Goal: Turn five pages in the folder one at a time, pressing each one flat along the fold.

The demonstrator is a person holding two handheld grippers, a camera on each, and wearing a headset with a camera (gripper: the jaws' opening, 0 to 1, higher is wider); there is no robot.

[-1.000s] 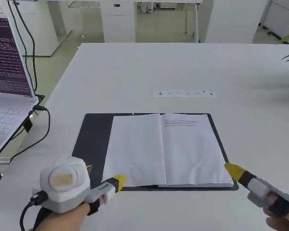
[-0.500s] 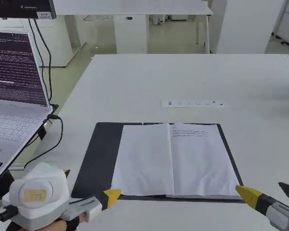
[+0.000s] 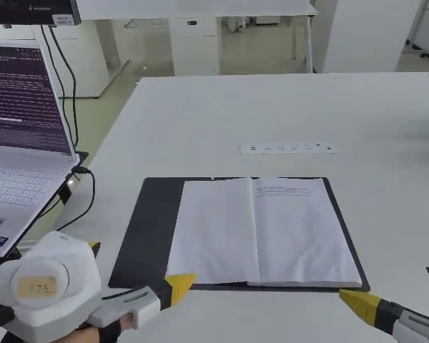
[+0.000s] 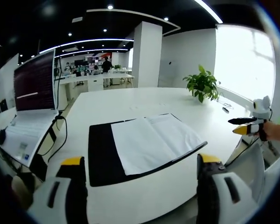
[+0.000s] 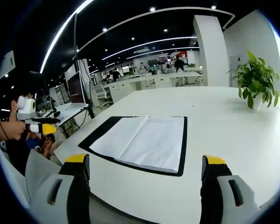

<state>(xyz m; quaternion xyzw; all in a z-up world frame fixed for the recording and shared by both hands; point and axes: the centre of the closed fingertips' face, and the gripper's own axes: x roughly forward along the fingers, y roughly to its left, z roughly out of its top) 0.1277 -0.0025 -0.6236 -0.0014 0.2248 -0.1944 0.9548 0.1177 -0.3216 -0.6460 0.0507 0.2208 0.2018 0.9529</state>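
Left gripper (image 4: 140, 161): jaws spread wide, nothing between them, yellow tips held off the near-left corner of the folder (image 3: 150, 229), clear of it. Right gripper (image 5: 145, 159): jaws likewise parted and holding nothing, off the near-right corner of the folder, not touching it; in the head view its yellow tip sits at the bottom right. Folder: black cover, lying open and flat on the white table (image 3: 222, 114), near the edge where the person stands. Left page (image 3: 214, 229): blank white, lying flat, with a band of bare black cover to its left. Right page (image 3: 304, 229): white, a few lines of small print at its top, too small to read. Fold (image 3: 254, 229): runs straight from the near edge to the far edge between the two pages. Pale strip with small markings (image 3: 289, 148): on the table beyond the folder, apart from it. Laptop (image 3: 21, 143): open, screen lit with text, off the table's left side, a dark cable (image 3: 86, 193) plugged into it. Potted plant (image 4: 203, 84): at the table's far end.
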